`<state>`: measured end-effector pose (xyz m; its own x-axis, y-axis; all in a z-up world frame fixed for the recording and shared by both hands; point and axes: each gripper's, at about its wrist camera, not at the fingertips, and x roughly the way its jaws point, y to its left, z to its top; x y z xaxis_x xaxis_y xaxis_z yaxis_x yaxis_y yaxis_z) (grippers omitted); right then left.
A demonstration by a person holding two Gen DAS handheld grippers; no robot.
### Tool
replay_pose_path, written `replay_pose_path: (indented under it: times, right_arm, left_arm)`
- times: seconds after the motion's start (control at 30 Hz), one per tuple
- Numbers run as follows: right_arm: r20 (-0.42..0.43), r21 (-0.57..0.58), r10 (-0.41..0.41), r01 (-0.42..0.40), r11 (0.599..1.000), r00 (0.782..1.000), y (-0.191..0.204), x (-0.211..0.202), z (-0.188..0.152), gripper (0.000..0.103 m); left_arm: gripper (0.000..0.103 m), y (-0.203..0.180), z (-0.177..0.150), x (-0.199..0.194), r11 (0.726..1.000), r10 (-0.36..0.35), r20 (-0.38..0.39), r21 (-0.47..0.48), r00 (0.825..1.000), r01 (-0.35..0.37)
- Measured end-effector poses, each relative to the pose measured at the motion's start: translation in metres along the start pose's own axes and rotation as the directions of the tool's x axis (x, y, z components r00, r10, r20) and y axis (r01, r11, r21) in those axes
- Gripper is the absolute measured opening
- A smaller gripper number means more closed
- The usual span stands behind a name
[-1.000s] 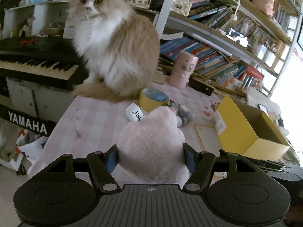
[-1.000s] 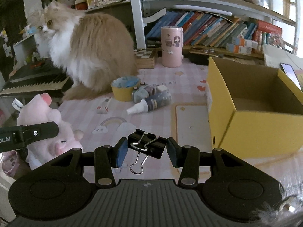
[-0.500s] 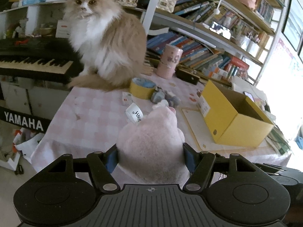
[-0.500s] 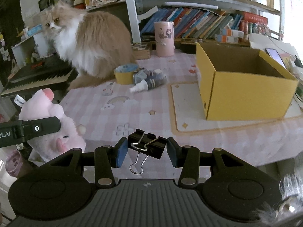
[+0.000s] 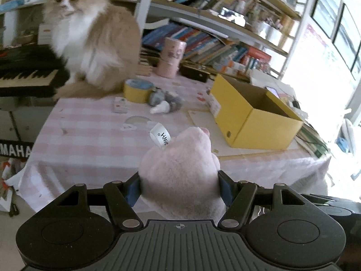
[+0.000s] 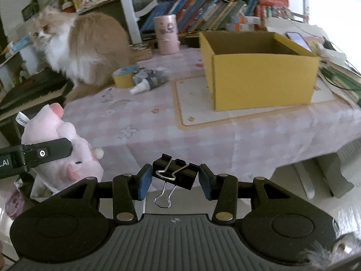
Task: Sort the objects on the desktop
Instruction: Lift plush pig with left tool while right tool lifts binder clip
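My left gripper [image 5: 179, 186] is shut on a pink plush pig [image 5: 180, 169] with a white tag, held in the air in front of the table's near edge. The pig also shows at the left of the right wrist view [image 6: 65, 149]. My right gripper [image 6: 173, 178] is shut on a black binder clip [image 6: 174, 176], also held off the table's front. An open yellow cardboard box [image 6: 259, 67] stands on the pink checked tablecloth [image 6: 158, 122] at the right; it also shows in the left wrist view [image 5: 252, 115].
A fluffy cream cat [image 6: 83, 47] sits at the table's back left beside a keyboard piano [image 5: 27, 74]. A yellow tape roll [image 6: 124, 78], small bottles [image 6: 151, 81] and a pink cup [image 6: 167, 35] stand mid-table. Bookshelves [image 6: 214, 11] run behind.
Both grippers have pulled back and away from the table, each keeping its object. The table, the box and the cat now look farther off.
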<state>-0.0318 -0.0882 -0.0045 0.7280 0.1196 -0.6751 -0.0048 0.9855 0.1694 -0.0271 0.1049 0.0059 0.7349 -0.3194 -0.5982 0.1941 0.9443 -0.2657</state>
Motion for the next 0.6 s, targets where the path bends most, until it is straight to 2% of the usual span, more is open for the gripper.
replay_pose_path:
  times: [0.6]
  right_arm:
    - [0.017, 0.070, -0.090, 0.089, 0.994, 0.996, -0.030, -0.021, -0.008, 0.042]
  left_arm:
    - [0.068, -0.032, 0.000, 0.014, 0.992, -0.099, -0.031, 0.075, 0.995, 0.101]
